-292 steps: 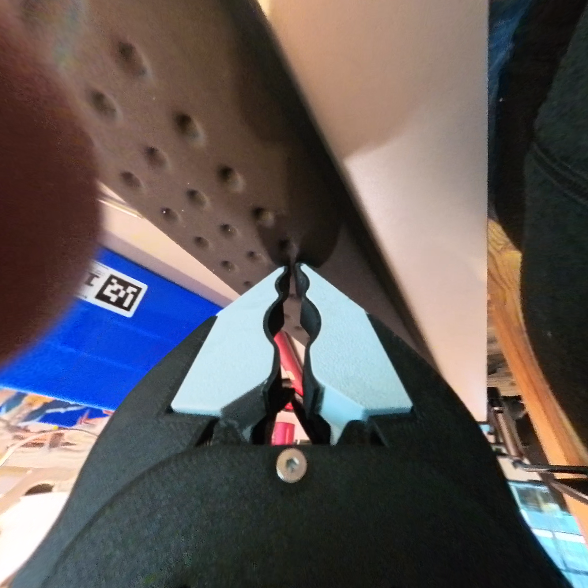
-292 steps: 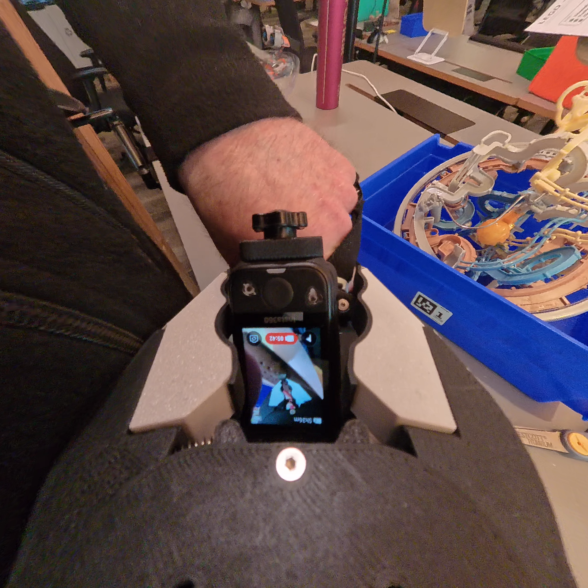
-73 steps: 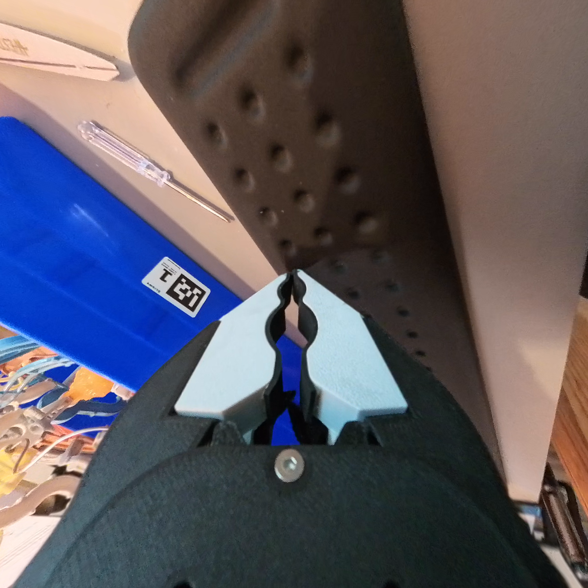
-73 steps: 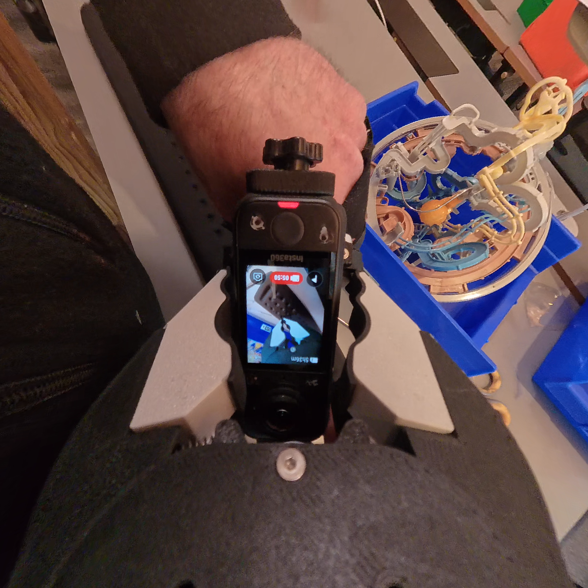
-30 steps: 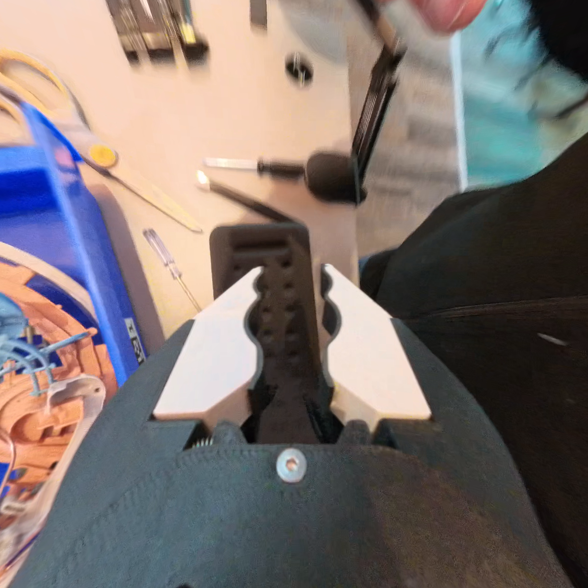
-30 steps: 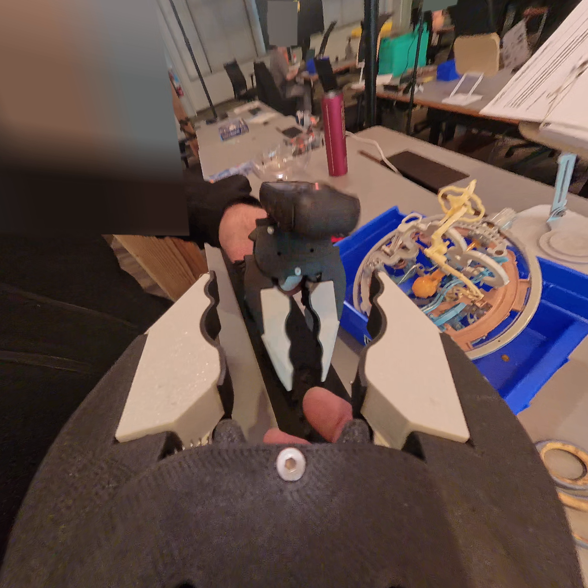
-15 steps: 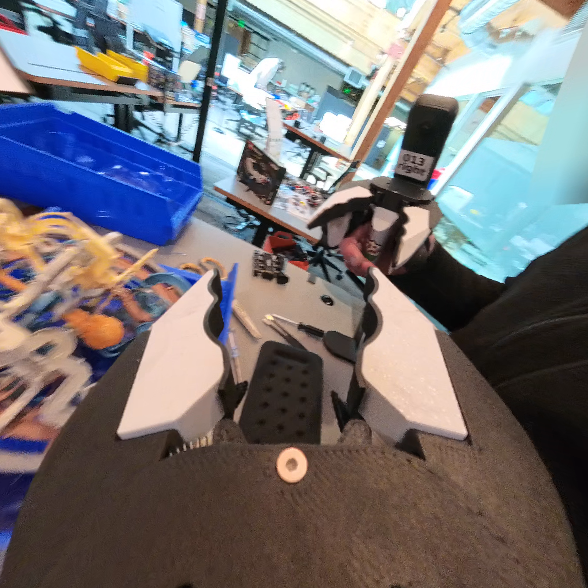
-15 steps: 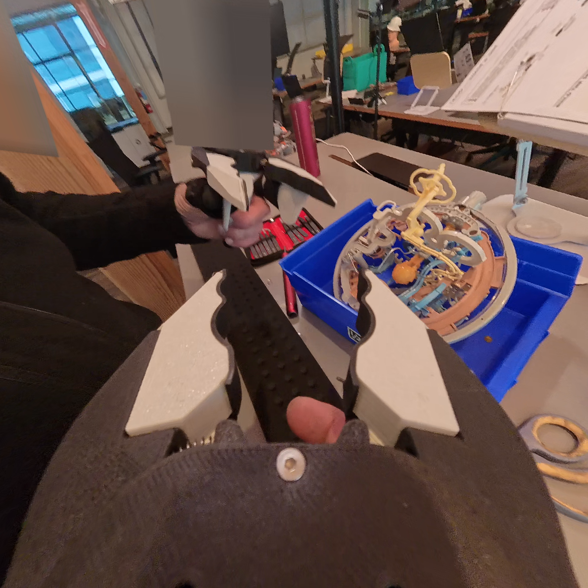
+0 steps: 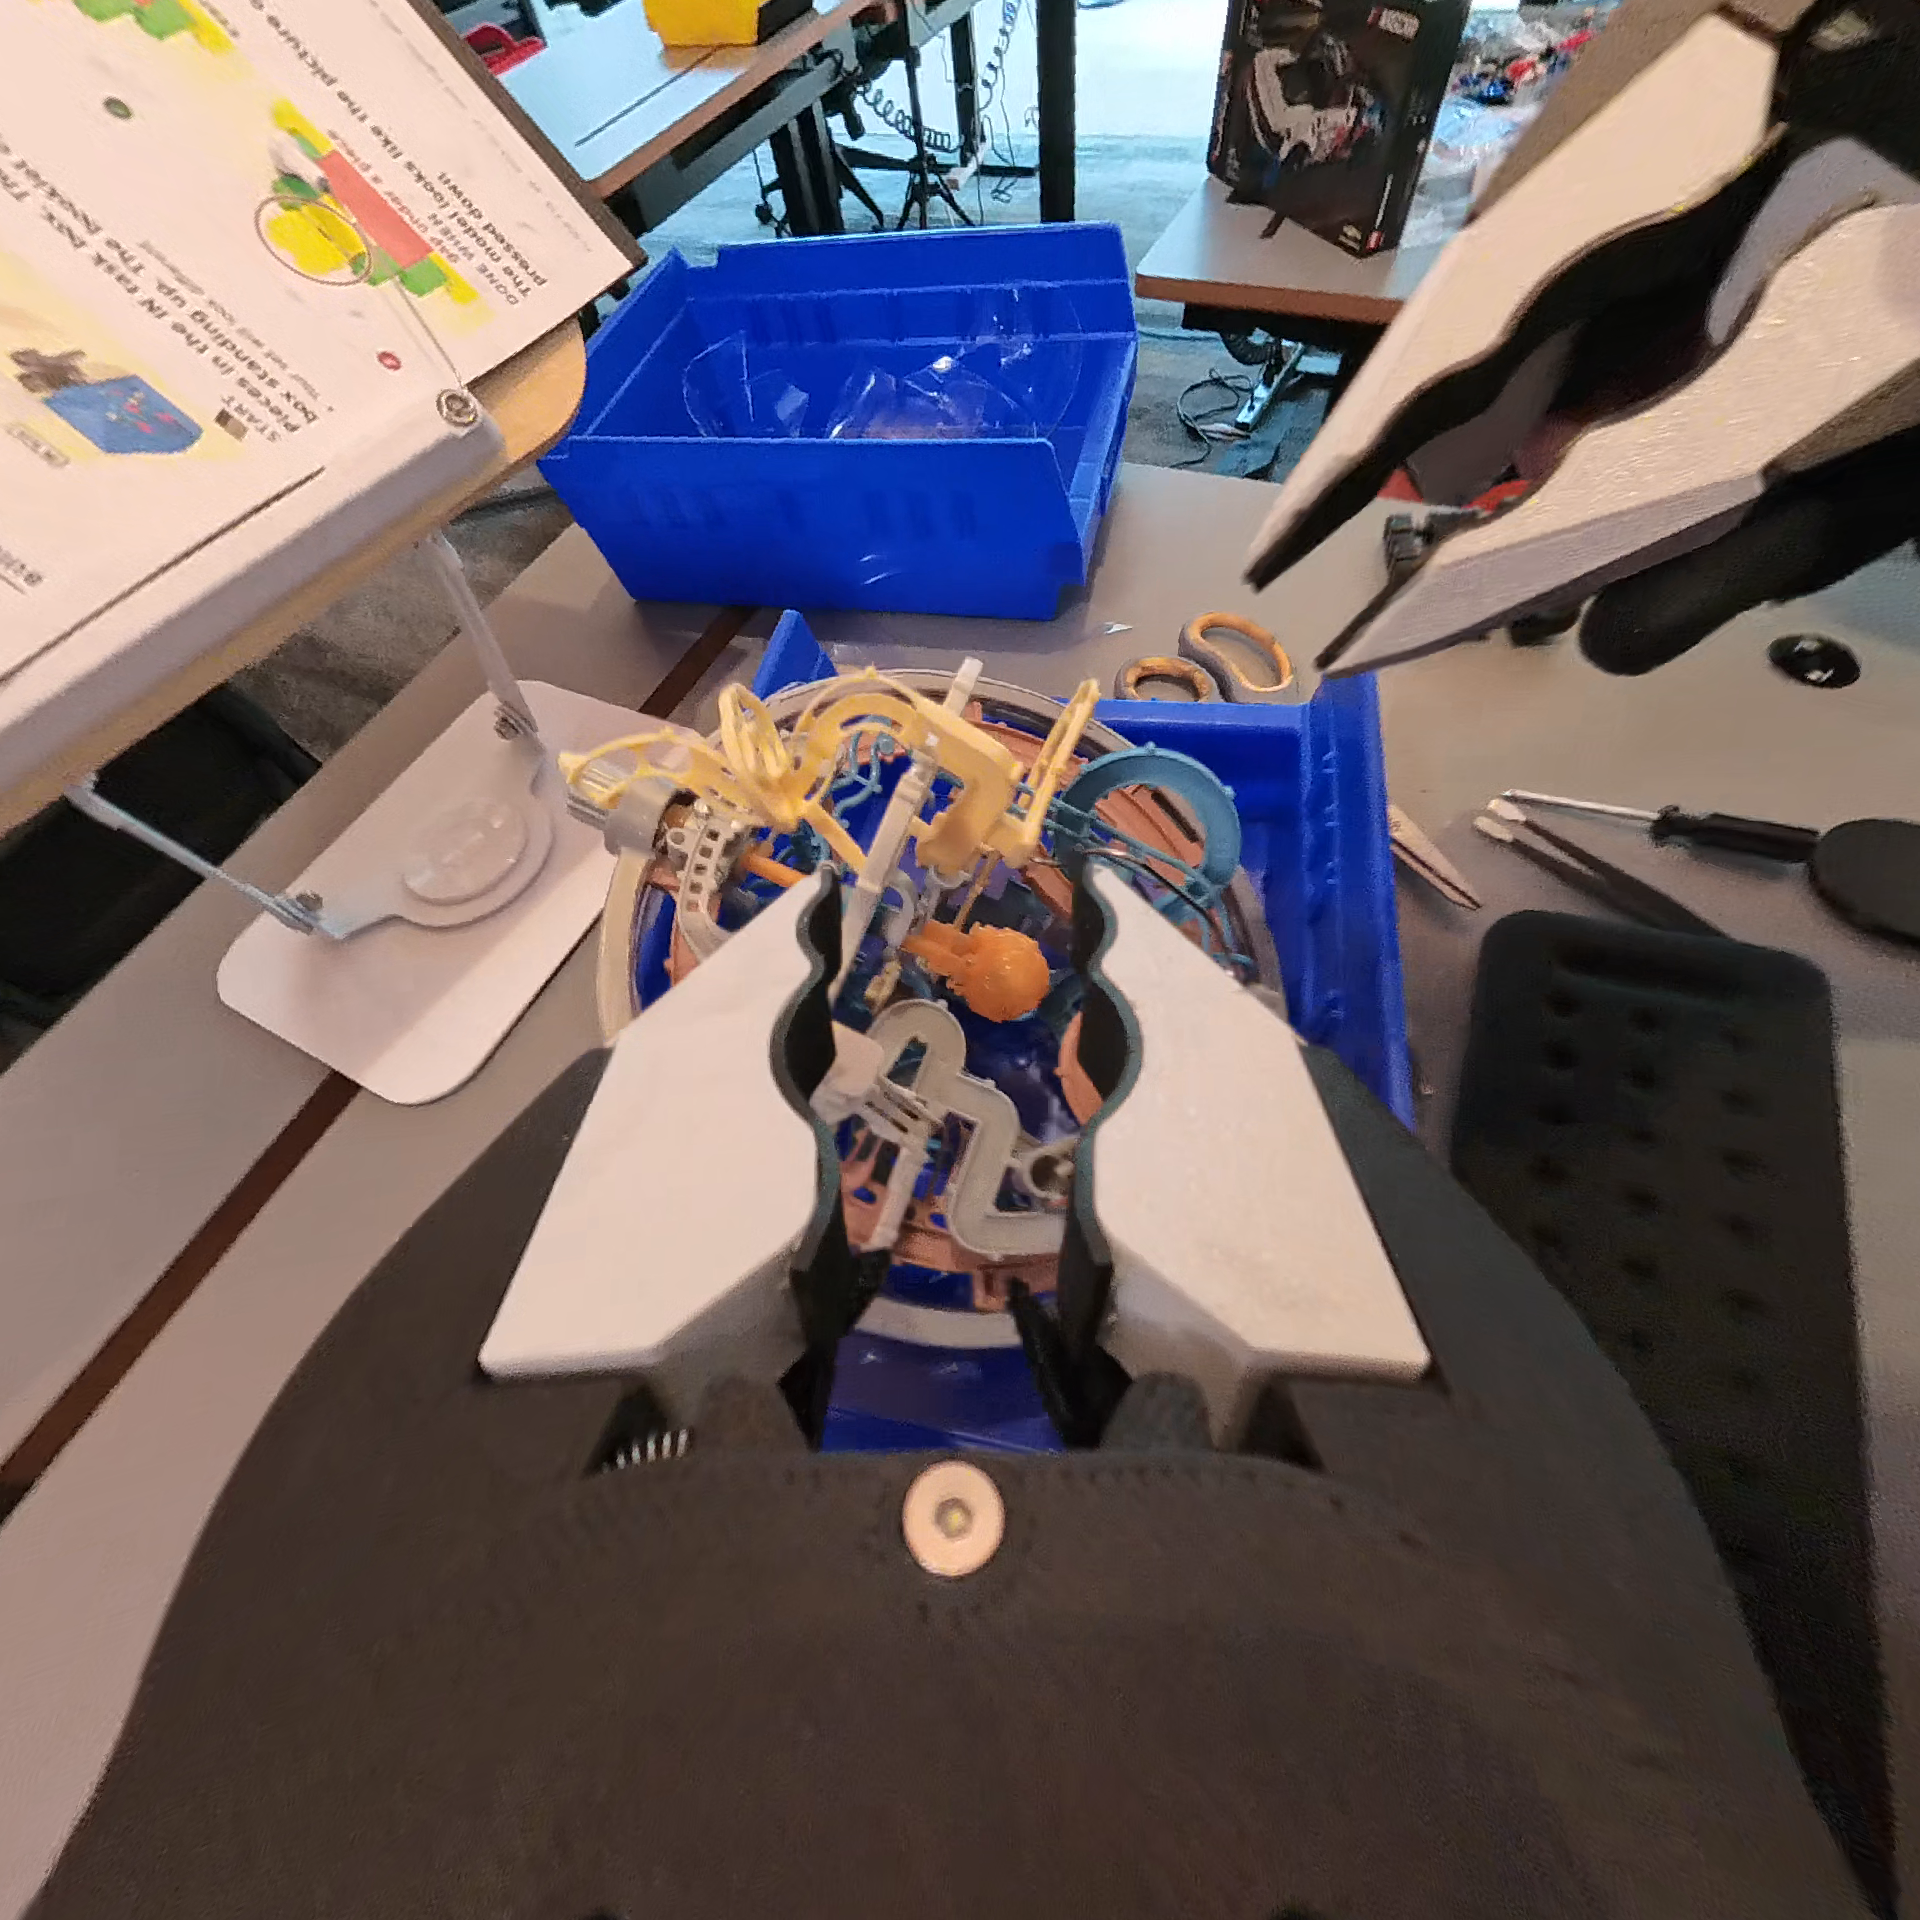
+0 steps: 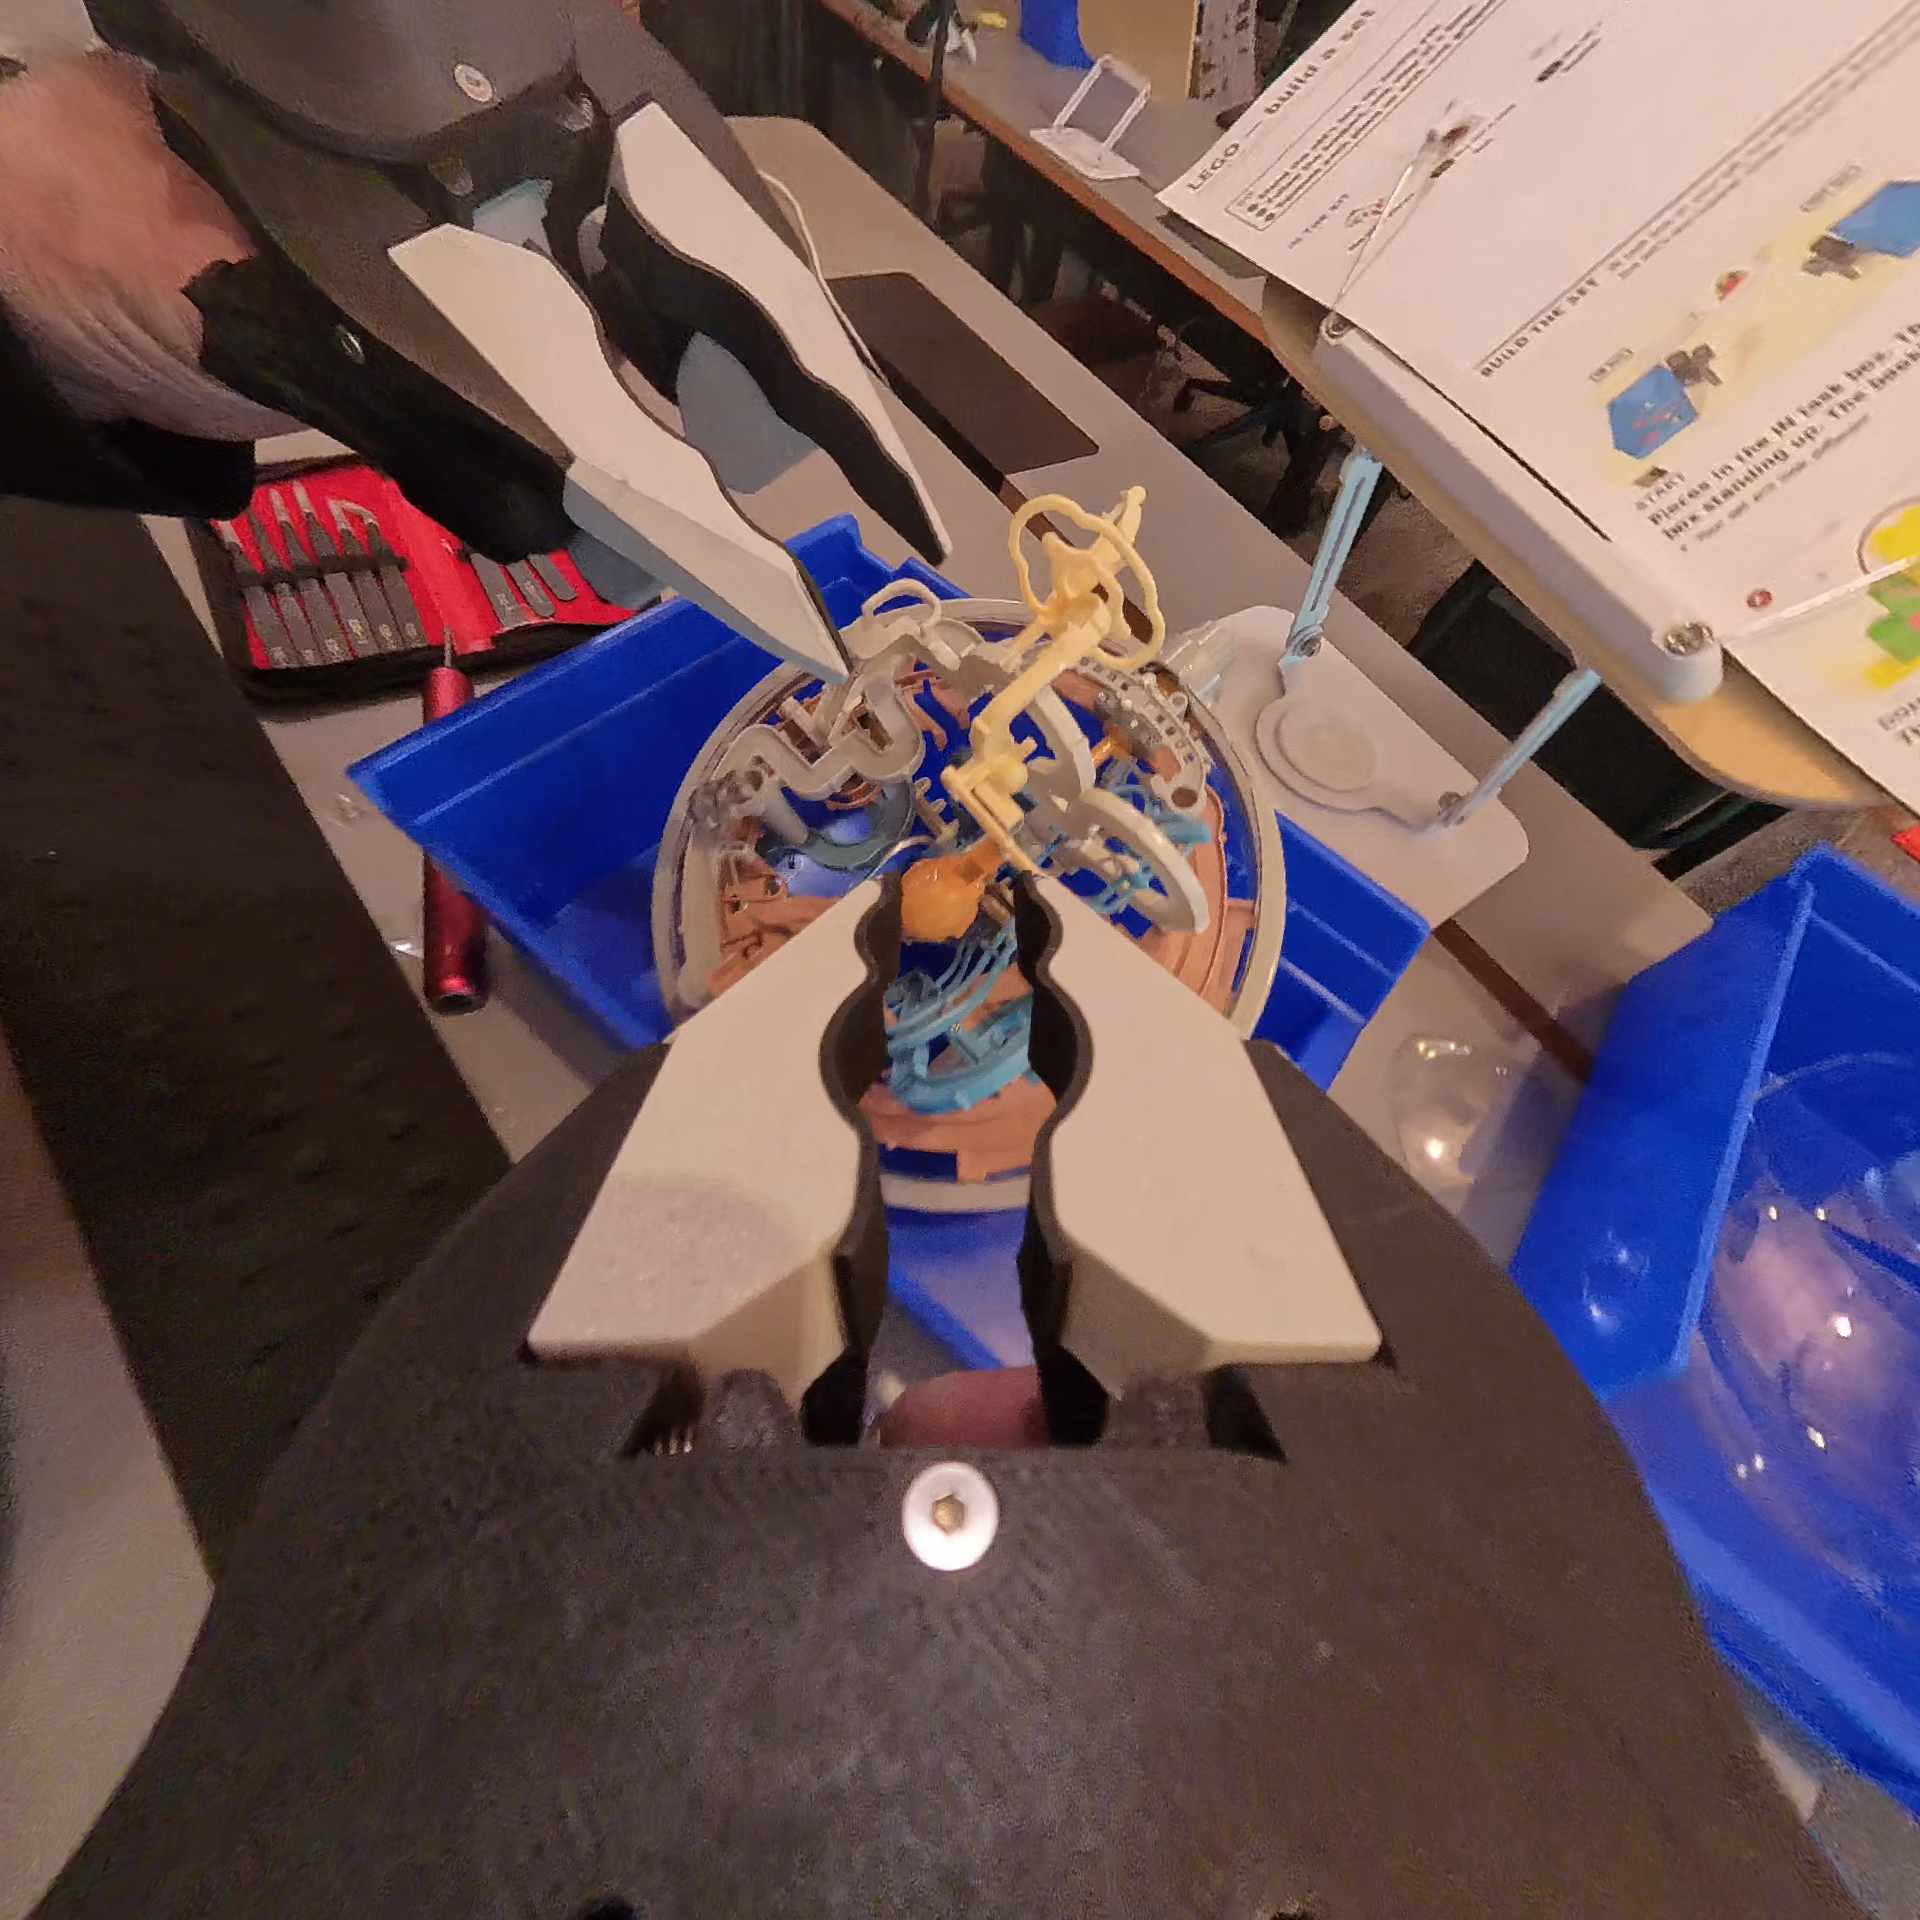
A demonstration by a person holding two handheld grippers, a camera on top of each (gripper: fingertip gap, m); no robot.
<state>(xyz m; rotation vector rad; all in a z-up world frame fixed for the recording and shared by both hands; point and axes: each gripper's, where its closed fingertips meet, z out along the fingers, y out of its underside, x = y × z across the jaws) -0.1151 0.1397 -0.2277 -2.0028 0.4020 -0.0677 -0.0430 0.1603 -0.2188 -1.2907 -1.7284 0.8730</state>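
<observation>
Maze model: the round track toy (image 9: pixel 925 997) sits in a blue bin (image 9: pixel 1340 831) straight ahead of and below both my grippers — a tangle of grey, cream, light-blue and brown rails with an orange ball (image 10: pixel 940 883) near its middle.
Left gripper (image 9: pixel 951 883): jaws apart, holding nothing; in the right wrist view its near fingertip (image 10: pixel 821 649) is close to, perhaps touching, the grey rail on the model's far-left side — I cannot tell which.
Right gripper (image 10: pixel 945 894): jaws partly apart, empty, hovering over the near rim with the orange ball just past my tips.
Nearer side: my left looks closer to the rails.
Beside me: a black perforated pad (image 9: pixel 1642 1122) to my left gripper's right, a second blue bin (image 9: pixel 852 416) beyond the model.
</observation>
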